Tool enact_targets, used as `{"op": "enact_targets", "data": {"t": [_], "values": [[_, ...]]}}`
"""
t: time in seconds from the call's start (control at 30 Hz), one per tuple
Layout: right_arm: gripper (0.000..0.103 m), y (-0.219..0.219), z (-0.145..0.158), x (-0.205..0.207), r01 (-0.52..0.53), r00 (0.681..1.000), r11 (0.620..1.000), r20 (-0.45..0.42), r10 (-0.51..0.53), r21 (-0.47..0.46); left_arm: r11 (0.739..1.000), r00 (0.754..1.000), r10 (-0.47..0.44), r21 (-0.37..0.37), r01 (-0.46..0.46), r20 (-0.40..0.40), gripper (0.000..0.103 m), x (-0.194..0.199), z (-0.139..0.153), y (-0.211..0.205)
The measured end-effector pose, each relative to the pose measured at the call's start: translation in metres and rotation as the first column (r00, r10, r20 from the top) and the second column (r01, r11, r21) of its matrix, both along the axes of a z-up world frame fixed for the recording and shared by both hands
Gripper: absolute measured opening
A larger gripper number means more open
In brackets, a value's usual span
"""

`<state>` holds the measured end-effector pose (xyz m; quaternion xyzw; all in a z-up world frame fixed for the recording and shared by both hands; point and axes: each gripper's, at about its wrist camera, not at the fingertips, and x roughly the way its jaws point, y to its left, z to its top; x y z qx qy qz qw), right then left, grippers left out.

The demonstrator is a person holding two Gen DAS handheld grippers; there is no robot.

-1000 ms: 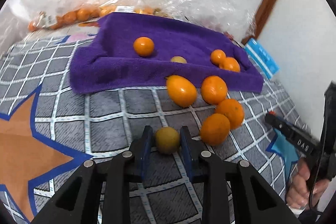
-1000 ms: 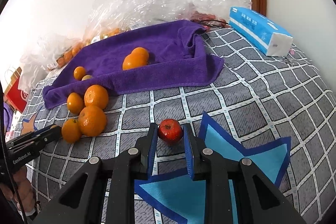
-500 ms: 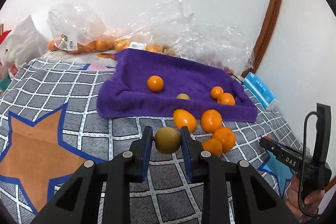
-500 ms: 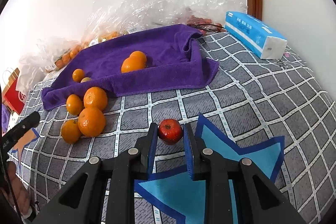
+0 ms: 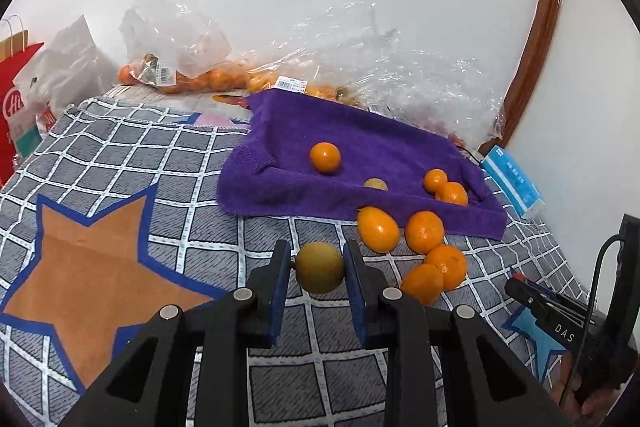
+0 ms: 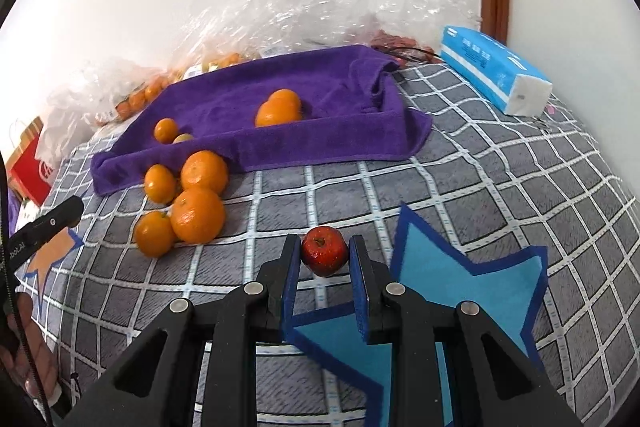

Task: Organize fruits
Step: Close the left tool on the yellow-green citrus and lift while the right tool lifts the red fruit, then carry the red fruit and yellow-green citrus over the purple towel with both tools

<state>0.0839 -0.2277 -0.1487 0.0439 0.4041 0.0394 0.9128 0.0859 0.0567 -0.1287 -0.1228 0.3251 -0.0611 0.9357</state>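
Observation:
My left gripper is shut on a yellow-green round fruit, held above the checked grey cloth. My right gripper is shut on a small red apple, just above the cloth by a blue star patch. A purple towel lies beyond, with several oranges and a small yellowish fruit on it. Several oranges sit in a cluster on the cloth in front of the towel. The other hand-held gripper shows at the edge of each view.
Clear plastic bags with more oranges lie against the wall behind the towel. A blue tissue pack rests at the right. A red paper bag stands at the far left. An orange star patch marks the cloth on the left.
My left gripper has risen and tilted upward with the yellow-green fruit, so more of the wall and bags shows. The right gripper has stayed put on the apple.

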Motion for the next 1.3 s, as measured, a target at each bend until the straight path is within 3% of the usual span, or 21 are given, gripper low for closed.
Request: {"op": "enact_targets", "data": {"t": [0.1,0.43,1.3], "values": [[0.024,0.009,0.005,0.002,-0.032,0.999,0.999,0.006,0.032,-0.002,1.0,1.0,-0.018,-0.015,0.017,-0.01,0.026,0.0,0.007,0.0],[0.024,0.029,0.021,0.01,-0.077,0.996,0.997,0.051,0.078,-0.011,0.998,0.999,0.011,0.06,-0.013,0.035,0.026,0.004,0.038,-0.002],[0.024,0.036,0.044,0.029,-0.097,0.989,0.994,0.109,0.101,-0.043,1.0,0.998,0.017,0.006,-0.018,0.067,0.026,0.017,0.054,0.001]]}}
